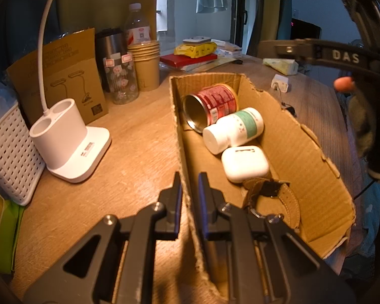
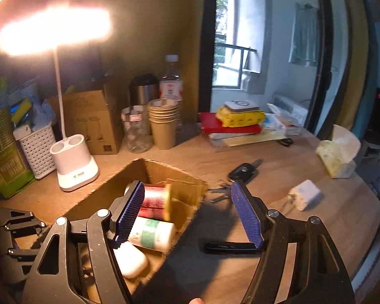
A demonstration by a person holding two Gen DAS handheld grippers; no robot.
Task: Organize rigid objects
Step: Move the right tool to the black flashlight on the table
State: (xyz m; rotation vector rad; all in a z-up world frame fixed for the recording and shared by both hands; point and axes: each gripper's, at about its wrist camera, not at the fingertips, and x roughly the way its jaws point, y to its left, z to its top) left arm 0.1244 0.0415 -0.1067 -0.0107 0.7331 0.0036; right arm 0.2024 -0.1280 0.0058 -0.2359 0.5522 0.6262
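The left gripper (image 1: 188, 190) is clamped on the near side wall of the cardboard box (image 1: 304, 157), one finger outside and one inside. Inside the box lie a brown-strapped watch (image 1: 276, 197), a white earbud case (image 1: 244, 163), a white pill bottle (image 1: 233, 129) with a green label, and a red tin can (image 1: 210, 106) on its side at the far end. The right gripper (image 2: 187, 215) hangs over the box's right wall, jaws wide with nothing between them. Right of the box on the wooden surface (image 2: 329, 223) lie a black flat bar (image 2: 230, 247), a car key (image 2: 243, 171), a white charger (image 2: 304, 194) and a tissue pack (image 2: 338, 155). Toward the far left edge stand a lit white desk lamp (image 2: 73, 167), a white basket (image 2: 38, 149), stacked paper cups (image 2: 163, 124) and bottles.
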